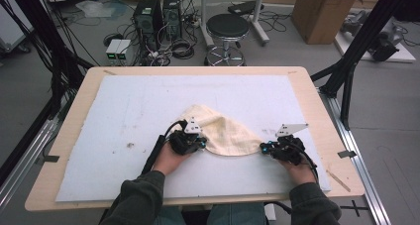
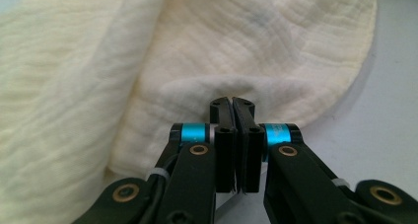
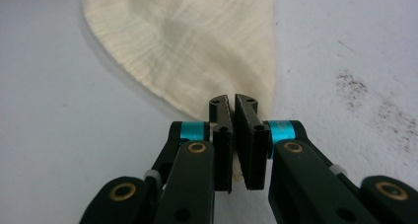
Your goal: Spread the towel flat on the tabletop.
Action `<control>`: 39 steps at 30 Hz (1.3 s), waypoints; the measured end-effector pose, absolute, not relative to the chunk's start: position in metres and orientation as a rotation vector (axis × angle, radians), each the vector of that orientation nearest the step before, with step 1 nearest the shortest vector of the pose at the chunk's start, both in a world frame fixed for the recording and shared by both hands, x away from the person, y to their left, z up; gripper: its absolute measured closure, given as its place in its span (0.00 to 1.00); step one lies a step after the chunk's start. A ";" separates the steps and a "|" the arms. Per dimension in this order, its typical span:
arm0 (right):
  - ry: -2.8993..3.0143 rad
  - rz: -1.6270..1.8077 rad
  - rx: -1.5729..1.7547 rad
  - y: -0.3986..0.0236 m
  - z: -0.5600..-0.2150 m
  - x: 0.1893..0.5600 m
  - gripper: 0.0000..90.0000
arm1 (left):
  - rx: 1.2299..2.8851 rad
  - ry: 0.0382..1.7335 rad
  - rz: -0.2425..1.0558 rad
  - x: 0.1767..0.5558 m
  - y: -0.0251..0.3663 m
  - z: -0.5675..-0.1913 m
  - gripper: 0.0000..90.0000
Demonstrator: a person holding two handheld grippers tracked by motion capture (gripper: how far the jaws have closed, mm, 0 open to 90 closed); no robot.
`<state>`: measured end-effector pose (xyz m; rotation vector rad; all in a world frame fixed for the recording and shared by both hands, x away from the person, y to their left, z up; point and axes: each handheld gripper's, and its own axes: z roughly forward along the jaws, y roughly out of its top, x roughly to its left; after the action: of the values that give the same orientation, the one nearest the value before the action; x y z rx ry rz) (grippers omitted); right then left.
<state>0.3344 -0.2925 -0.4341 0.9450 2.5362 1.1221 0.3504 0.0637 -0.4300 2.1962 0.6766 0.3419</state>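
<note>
On the white foam sheet (image 1: 124,136), near its front edge, your cream cloth (image 1: 223,131) lies bunched between both grippers. Your left gripper (image 1: 202,144) sits at the cloth's left edge, jaws clamped on a raised fold of the cloth (image 2: 231,88). Your right gripper (image 1: 264,148) sits at the cloth's right corner, jaws pinched on that corner (image 3: 236,93). Dark specks (image 3: 374,105) mark the sheet just right of that corner.
</note>
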 end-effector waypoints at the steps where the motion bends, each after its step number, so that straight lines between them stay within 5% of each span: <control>1: 2.536 1.135 0.947 -0.291 -0.433 0.333 0.95 | 2.199 0.666 0.346 0.350 0.067 -0.426 0.97; 18: 2.605 1.266 0.681 -0.227 -0.406 0.310 0.95 | 2.251 0.578 0.495 0.307 0.141 -0.371 0.97; 39: 2.788 1.193 0.541 -0.199 -0.425 0.270 0.95 | 2.277 0.569 0.393 0.247 0.172 -0.412 0.97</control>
<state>0.2699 -0.1993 -0.4250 0.5406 2.7875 1.1934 0.2474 0.1721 -0.4118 2.2767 0.5692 0.3934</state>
